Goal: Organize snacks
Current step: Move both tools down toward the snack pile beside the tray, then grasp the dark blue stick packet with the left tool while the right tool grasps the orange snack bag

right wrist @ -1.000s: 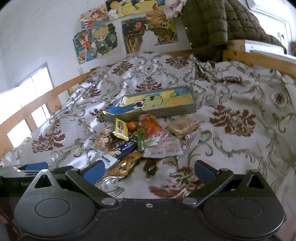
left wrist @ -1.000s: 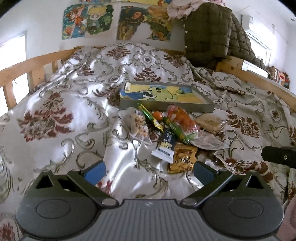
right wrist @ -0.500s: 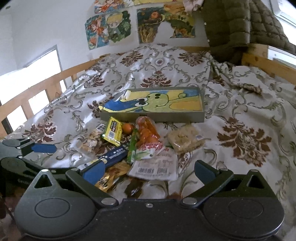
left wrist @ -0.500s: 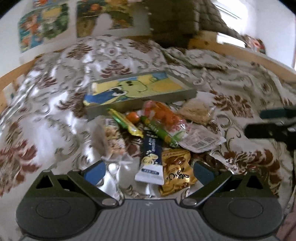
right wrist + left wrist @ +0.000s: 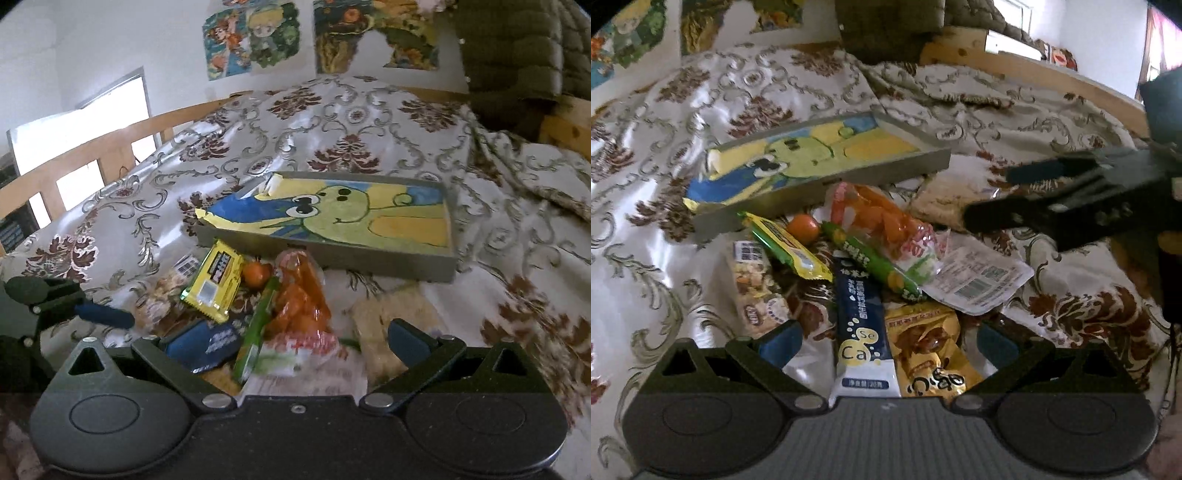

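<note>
Looking along both grippers, we see a heap of snacks on a floral bedspread [image 5: 369,122], lying just in front of a shallow grey tray [image 5: 827,177] lined with a cartoon drawing of a green creature.

Readable writing is scarce. A dark blue stick packet [image 5: 862,325] shows "Ca" and "se" in pale circles; its other characters are too small for us to read. Beside it on the right, a golden pouch [image 5: 931,350] carries large rounded lettering we cannot make out. A clear packet [image 5: 979,277] shows a barcode label. A yellow wrapped bar [image 5: 214,284] bears blurred print.

Our left gripper [image 5: 886,343] hovers low over the near end of the heap, fingers spread wide on either side of the blue packet and golden pouch, gripping nothing. Our right gripper [image 5: 295,343] also hangs wide open and empty, above an orange bag [image 5: 299,295] and a green stick [image 5: 255,332]. In the left view it reaches in from the right, above the clear packet.
</note>
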`<state>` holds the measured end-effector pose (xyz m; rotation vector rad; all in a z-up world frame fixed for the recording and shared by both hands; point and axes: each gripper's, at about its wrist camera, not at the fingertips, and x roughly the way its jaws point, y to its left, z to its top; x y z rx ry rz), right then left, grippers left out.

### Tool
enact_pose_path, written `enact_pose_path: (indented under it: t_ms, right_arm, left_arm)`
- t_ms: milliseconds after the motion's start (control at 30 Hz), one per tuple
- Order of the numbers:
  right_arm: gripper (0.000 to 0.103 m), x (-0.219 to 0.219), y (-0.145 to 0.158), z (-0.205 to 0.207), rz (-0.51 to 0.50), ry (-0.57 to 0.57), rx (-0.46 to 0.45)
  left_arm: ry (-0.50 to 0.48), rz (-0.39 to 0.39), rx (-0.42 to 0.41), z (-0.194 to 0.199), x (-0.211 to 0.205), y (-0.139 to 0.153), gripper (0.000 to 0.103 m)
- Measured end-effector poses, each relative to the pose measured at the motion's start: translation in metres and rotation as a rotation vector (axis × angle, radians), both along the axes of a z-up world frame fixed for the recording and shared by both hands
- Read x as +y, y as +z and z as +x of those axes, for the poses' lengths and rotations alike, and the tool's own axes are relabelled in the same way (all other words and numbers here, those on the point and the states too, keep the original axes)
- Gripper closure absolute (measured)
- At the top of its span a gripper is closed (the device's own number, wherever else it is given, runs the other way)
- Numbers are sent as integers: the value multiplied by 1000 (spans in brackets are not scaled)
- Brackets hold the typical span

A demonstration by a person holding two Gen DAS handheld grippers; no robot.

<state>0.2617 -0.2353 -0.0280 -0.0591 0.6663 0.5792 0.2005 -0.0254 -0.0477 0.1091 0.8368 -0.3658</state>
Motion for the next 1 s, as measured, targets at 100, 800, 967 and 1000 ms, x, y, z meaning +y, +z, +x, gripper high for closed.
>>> enact_pose_path:
  t_ms: [100, 800, 967, 1000]
  right_arm:
    - [1, 8, -11, 24, 33, 32, 40]
    - [20, 31, -59, 87, 4, 19, 69]
    - [22, 39, -59, 84, -25, 44, 69]
    - [22, 43, -60, 83, -52, 42, 66]
  left_arm:
    - [-17, -5, 26, 13, 2, -5, 0]
    - [-97, -74, 164, 69, 18, -24, 29]
    - [-56, -35, 194, 80, 14, -26, 38]
    - [-60, -22, 196, 81, 11, -27, 38]
